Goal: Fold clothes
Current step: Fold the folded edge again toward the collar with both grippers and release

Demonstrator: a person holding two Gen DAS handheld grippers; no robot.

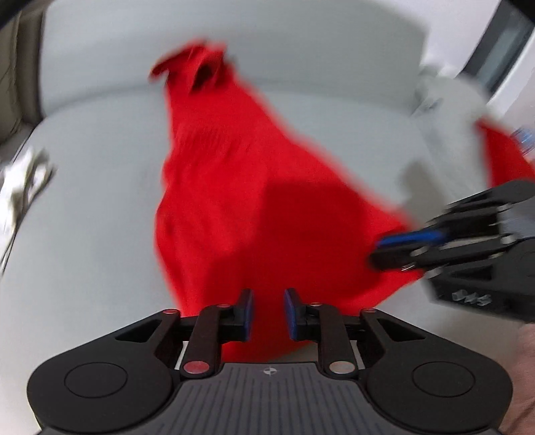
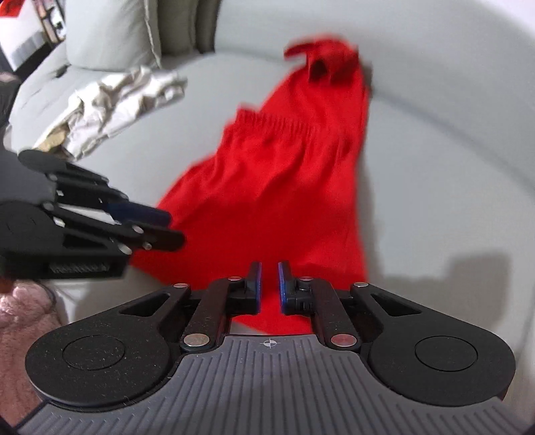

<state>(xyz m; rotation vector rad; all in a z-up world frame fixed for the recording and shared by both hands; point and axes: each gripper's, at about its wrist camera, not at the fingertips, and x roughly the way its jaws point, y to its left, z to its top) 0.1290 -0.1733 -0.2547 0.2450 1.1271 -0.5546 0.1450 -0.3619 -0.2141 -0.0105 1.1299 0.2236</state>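
A red garment [image 1: 240, 200] lies stretched out on a light grey sofa seat [image 1: 100, 187], its bunched end far away by the backrest. It also shows in the right wrist view [image 2: 284, 174]. My left gripper [image 1: 268, 314] is shut on the garment's near edge, with cloth between its blue pads. My right gripper [image 2: 269, 287] is shut on the same near edge, further right. Each gripper shows in the other's view: the right gripper [image 1: 378, 251] comes in from the right and the left gripper [image 2: 174, 227] comes in from the left. Both frames are blurred.
A crumpled beige and white cloth [image 2: 110, 100] lies on the seat to the left, also in the left wrist view [image 1: 23, 187]. A light cushion [image 2: 110, 30] leans at the back left. More red cloth [image 1: 505, 157] shows at the right edge. Pink fabric [image 2: 20, 314] is at lower left.
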